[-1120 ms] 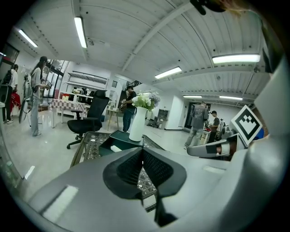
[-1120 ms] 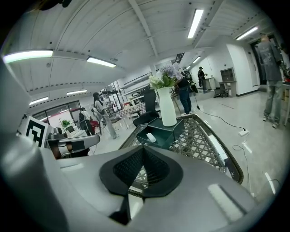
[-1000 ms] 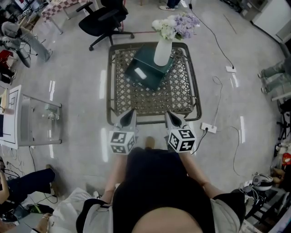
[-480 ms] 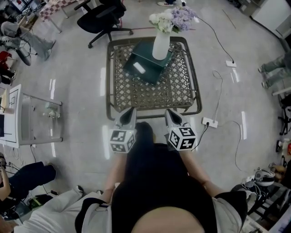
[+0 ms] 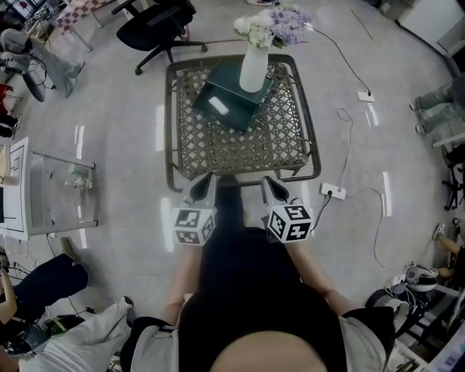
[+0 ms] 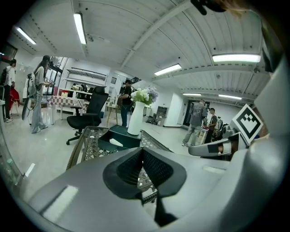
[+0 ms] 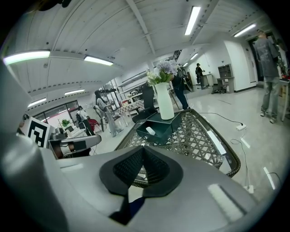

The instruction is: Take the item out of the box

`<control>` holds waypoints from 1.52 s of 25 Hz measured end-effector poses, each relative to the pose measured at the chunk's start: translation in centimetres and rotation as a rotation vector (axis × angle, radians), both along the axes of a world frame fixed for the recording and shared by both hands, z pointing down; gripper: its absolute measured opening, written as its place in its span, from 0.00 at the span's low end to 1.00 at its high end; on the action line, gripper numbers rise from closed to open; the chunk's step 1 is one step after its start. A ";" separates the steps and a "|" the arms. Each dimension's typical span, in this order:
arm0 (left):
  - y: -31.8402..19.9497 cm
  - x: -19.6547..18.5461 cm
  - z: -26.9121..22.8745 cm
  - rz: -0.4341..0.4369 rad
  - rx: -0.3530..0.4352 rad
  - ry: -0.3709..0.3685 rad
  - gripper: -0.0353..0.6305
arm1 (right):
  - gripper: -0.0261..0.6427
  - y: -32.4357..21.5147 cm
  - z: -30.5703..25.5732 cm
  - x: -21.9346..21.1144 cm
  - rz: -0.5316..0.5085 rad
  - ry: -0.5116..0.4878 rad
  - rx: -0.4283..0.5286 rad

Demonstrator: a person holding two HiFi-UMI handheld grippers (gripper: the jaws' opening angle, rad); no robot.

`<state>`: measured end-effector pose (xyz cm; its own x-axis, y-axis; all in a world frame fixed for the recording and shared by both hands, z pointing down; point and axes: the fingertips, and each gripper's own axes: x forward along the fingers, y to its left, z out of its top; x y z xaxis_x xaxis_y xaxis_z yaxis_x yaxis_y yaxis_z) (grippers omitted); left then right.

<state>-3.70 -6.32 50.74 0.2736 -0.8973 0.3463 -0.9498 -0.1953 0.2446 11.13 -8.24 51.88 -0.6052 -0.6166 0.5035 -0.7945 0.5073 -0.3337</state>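
A dark green open box (image 5: 229, 100) lies on a wicker table (image 5: 287, 138), with a white item (image 5: 218, 107) inside it. The right gripper view shows the same box (image 7: 162, 127) and item (image 7: 151, 131) ahead. My left gripper (image 5: 208, 178) and right gripper (image 5: 267, 180) hover side by side at the table's near edge, well short of the box. Both are shut, pads together, with nothing between them. The left gripper (image 6: 142, 152) and the right gripper (image 7: 143, 152) both point toward the table.
A white vase (image 5: 253, 69) of flowers stands at the box's far side. A black office chair (image 5: 156, 18) is behind the table, a glass side table (image 5: 62, 189) to the left, and a power strip (image 5: 332, 191) with cables on the floor to the right. People stand around the room.
In the head view the table and box have slid upward and slightly left. Both grippers keep the same pose and stay shut.
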 end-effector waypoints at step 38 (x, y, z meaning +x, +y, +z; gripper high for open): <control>-11.6 -4.7 2.4 -0.020 -0.068 0.054 0.06 | 0.04 -12.0 2.0 -6.4 -0.055 0.056 -0.081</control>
